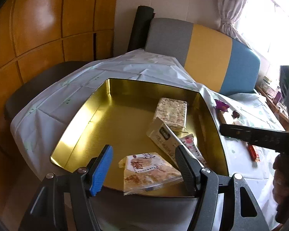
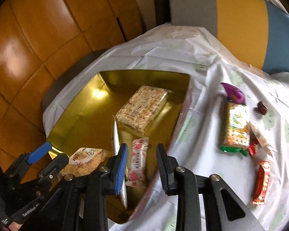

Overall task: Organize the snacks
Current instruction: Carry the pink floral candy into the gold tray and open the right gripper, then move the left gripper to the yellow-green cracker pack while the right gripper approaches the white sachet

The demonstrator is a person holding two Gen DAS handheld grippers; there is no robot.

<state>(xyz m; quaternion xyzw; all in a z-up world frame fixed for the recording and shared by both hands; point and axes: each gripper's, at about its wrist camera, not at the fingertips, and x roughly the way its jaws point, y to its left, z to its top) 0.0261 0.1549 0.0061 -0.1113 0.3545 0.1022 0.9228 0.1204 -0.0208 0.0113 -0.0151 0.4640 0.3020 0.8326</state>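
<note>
An open gold tin (image 1: 82,119) (image 2: 82,119) sits on a white tablecloth. Inside lie a puffed-rice block (image 1: 171,113) (image 2: 142,107), a cream packet (image 1: 163,134) propped on edge, a pink flowered packet (image 1: 190,144) (image 2: 138,159) and a tan packet with large characters (image 1: 148,173) (image 2: 84,159). My left gripper (image 1: 144,165) stands open over the tin's near edge, above the tan packet and not touching it. My right gripper (image 2: 142,165) is open over the tin's near right corner. The pink packet lies under its gap, and the pads do not press it.
Loose snacks lie on the cloth right of the tin: a purple wrapper (image 2: 234,94), a green-and-orange cracker pack (image 2: 236,130), a dark date (image 2: 262,106) and red packets (image 2: 261,182). A grey, yellow and blue seat back (image 1: 208,48) stands behind the table, and wooden cabinets (image 1: 38,28) stand at the left.
</note>
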